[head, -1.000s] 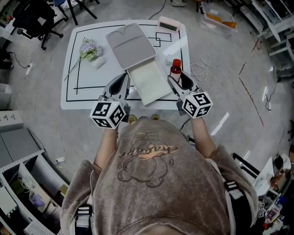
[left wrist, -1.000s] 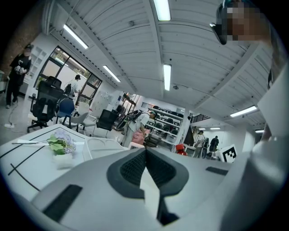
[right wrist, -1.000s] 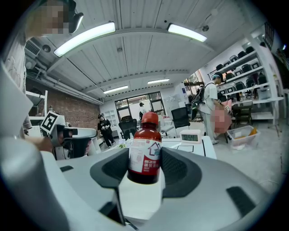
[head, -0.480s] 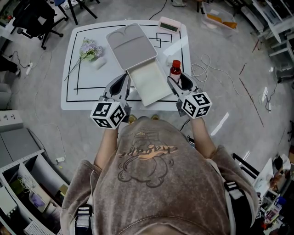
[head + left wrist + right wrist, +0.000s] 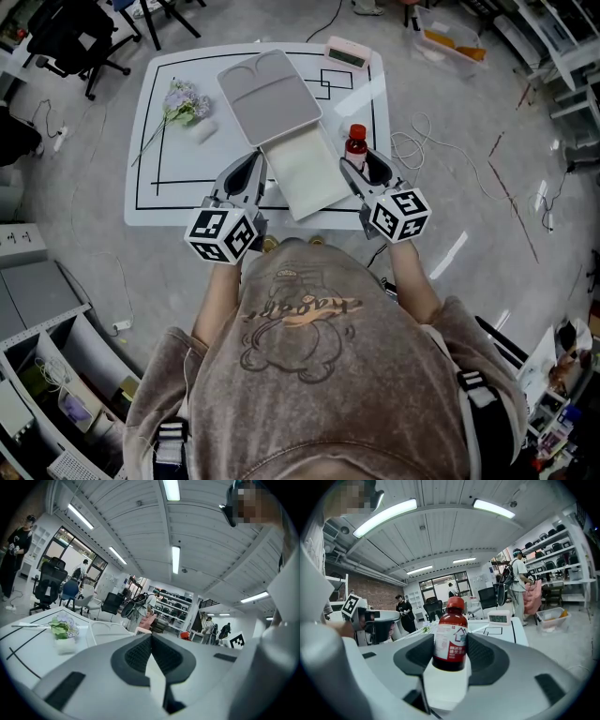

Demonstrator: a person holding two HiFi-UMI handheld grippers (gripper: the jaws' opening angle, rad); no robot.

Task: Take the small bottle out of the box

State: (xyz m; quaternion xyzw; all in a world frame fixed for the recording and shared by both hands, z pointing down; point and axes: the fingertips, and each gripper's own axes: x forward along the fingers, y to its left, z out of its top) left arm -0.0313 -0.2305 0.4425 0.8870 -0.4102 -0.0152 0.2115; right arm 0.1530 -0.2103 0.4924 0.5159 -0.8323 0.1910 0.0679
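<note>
Holding the small bottle (image 5: 451, 634) in the right gripper (image 5: 450, 660).
Its half-open jaws squeeze the bottle from both sides; the left gripper (image 5: 151, 649) is closed, jaws touching each other.

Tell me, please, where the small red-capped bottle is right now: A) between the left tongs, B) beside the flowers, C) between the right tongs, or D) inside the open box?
C: the small bottle stands upright between the pads of the right tongs, outside the box.
</note>
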